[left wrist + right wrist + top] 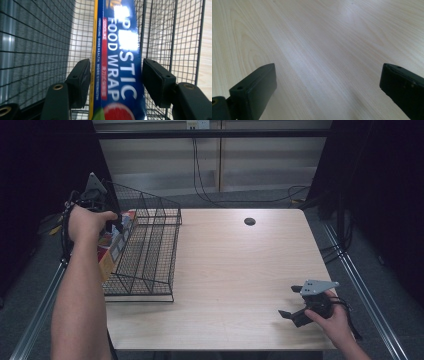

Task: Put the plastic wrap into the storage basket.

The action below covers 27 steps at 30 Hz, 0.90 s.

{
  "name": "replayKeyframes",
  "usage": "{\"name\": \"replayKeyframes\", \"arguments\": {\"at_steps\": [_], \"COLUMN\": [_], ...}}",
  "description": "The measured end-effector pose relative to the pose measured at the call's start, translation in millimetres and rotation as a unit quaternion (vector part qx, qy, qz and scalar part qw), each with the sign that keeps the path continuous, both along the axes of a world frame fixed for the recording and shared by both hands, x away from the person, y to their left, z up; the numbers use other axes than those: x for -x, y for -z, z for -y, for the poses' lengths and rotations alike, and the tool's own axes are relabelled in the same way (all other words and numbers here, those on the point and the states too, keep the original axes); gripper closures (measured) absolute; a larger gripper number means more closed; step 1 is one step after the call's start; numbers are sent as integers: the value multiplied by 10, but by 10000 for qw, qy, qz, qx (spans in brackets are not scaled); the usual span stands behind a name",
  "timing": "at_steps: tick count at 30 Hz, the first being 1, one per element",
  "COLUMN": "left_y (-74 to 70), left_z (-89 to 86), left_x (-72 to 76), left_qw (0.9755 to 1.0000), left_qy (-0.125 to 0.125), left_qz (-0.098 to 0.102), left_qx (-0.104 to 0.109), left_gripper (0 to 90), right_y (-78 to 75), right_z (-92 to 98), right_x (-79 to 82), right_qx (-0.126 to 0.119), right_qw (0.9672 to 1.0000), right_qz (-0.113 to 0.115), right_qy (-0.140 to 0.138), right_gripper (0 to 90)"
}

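Jaws of the left gripper (113,82) are seen set on either side of a long blue cardboard box of plastic food wrap (118,62); a narrow gap shows at the right pad, so a firm grip cannot be confirmed. The box is found standing inside the black wire-mesh rack (150,245) at the left edge of the pale wooden table (235,270), in its leftmost compartment. Placement is judged nearly complete, with release and withdrawal outstanding. The right gripper (292,302) is held wide and empty, low over the near right of the table.
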State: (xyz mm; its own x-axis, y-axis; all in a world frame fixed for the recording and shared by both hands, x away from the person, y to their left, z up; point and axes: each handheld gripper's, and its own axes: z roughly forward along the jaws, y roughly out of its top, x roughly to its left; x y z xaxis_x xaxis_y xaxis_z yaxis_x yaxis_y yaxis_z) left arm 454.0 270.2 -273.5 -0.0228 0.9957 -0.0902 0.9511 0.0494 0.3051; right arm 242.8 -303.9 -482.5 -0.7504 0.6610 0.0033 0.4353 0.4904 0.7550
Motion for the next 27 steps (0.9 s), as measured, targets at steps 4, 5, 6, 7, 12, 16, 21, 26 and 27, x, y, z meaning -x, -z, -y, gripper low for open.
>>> {"name": "replayKeyframes", "arguments": {"at_steps": [4,5,6,7,12,16,21,26,27], "left_y": [-120,-120,-163,-178,-221,-231,-227,-238,-235], "left_z": [24,24,38,48,130,211,314,431,451], "left_x": [34,34,51,56,91,115,149,190,195], "left_qw": [9998,9998,9995,9994,9990,9983,9969,9950,9948], "left_qy": [7,7,79,109,133,224,502,675,694], "left_qz": [125,125,164,199,246,306,313,417,424], "left_qx": [166,166,269,249,339,453,522,605,615], "left_gripper": [435,431,430,425,392,352,274,226,213], "right_y": [-2,-2,-3,-4,-16,-18,-19,-18,-21], "right_z": [2,2,3,3,6,11,-11,-23,-19], "right_x": [-1,-1,-2,-2,7,-3,-24,-16,-16], "right_qx": [-22,-22,-15,-11,16,-10,-10,36,10], "right_qw": [10000,10000,10000,10000,10000,10000,10000,10000,10000], "right_qz": [-4,-4,-2,3,36,34,25,25,8], "right_qy": [15,15,22,23,26,30,-4,-12,-13], "right_gripper": [8,8,8,8,8,8,8,8,8]}}
